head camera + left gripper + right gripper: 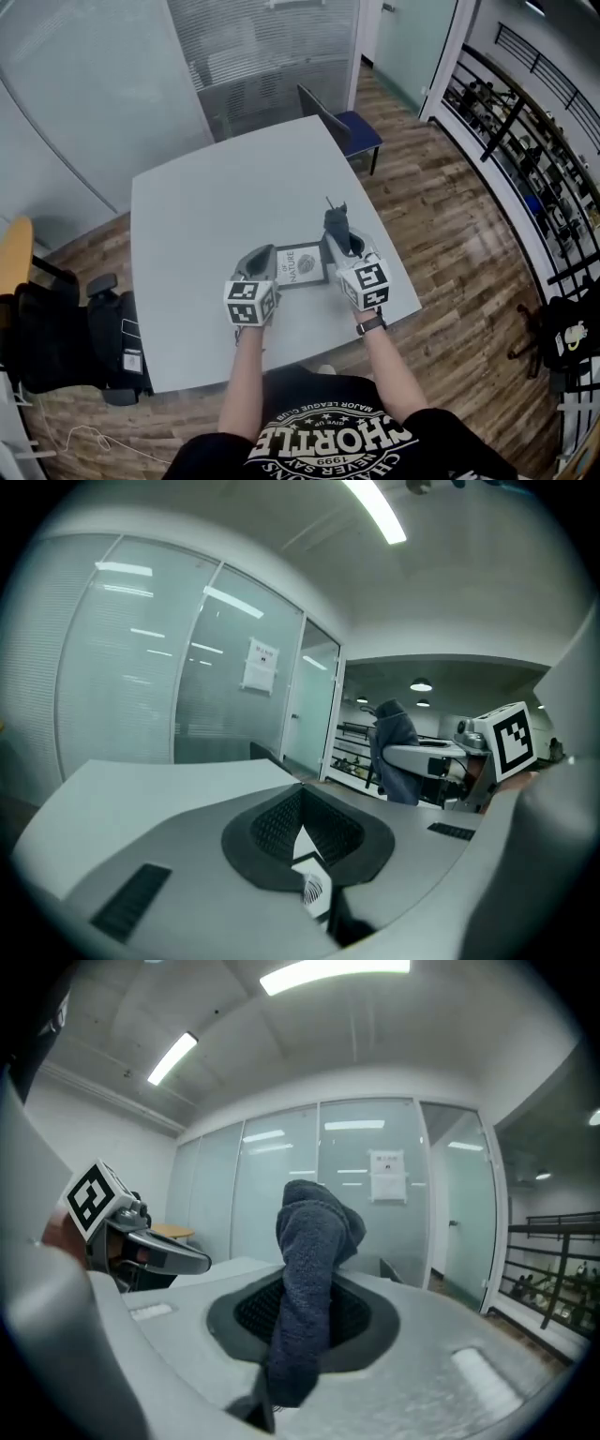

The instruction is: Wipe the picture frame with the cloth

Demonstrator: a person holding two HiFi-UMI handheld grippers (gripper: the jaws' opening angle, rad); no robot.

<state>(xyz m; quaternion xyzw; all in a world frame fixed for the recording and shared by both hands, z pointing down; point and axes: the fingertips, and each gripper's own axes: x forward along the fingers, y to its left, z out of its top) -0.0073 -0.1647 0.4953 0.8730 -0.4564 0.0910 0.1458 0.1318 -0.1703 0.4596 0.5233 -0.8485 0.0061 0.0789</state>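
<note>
The left gripper pinches the picture frame (by its edge). The right gripper squeezes the gray cloth.

a blue chair stands at the far edge of a grey table.

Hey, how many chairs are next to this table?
2: a blue chair beyond the table, a black office chair left of it. Others may be hidden.
</note>
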